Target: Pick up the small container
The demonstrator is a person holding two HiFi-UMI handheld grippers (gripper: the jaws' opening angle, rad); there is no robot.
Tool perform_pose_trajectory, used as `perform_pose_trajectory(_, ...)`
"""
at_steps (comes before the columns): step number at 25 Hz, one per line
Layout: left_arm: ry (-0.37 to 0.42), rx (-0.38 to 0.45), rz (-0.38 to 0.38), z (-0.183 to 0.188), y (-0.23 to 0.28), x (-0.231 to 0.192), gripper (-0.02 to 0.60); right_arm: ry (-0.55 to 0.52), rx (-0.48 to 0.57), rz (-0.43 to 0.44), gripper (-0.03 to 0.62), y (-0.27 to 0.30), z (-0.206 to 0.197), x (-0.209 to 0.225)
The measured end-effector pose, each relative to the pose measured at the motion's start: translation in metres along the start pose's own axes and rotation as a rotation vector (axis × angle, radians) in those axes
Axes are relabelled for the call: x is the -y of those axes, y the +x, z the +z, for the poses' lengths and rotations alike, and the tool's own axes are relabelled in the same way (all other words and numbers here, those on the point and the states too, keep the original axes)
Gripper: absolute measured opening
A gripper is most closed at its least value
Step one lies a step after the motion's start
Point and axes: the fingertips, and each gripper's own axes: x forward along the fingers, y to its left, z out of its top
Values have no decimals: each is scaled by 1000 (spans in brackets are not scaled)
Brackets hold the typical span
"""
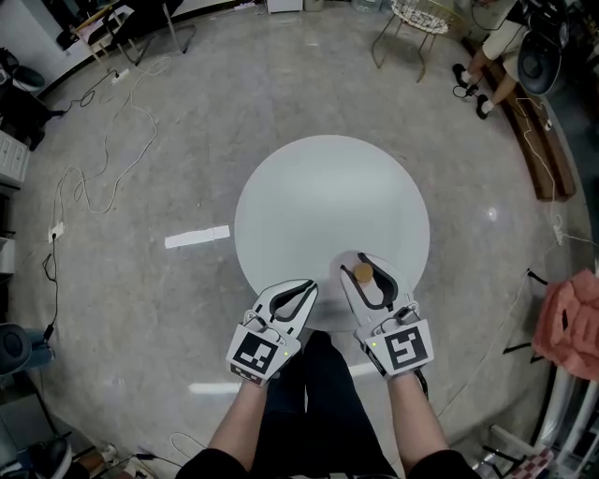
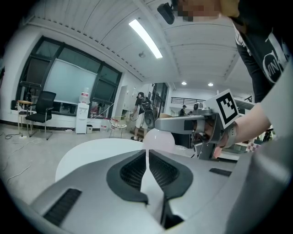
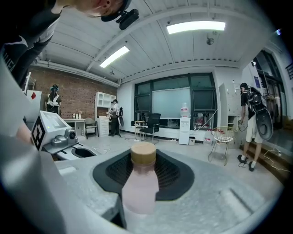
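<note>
The small container (image 1: 362,272) is a pale pink bottle with a tan cap. It is lifted over the near edge of the round white table (image 1: 328,187), and my right gripper (image 1: 364,270) is shut on it. In the right gripper view the bottle (image 3: 139,183) stands upright between the dark pads (image 3: 176,176), cap on top. My left gripper (image 1: 303,288) hovers beside it at the table's front edge, shut with nothing in it. The left gripper view shows its pads (image 2: 132,171) meeting at a thin slit, with the bottle (image 2: 158,138) beyond.
A wire chair (image 1: 421,19) and a seated person's feet (image 1: 473,84) are at the far right by a wooden bench (image 1: 543,150). Cables (image 1: 103,159) trail over the floor at left. A white tape strip (image 1: 197,237) lies left of the table, and a pink cloth (image 1: 571,323) hangs at right.
</note>
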Motion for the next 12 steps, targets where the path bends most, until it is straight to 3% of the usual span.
perform_pose_trajectory(12,-4,-35,-61,5,-2,16,23,-5,13,20,137,-17,35,-12)
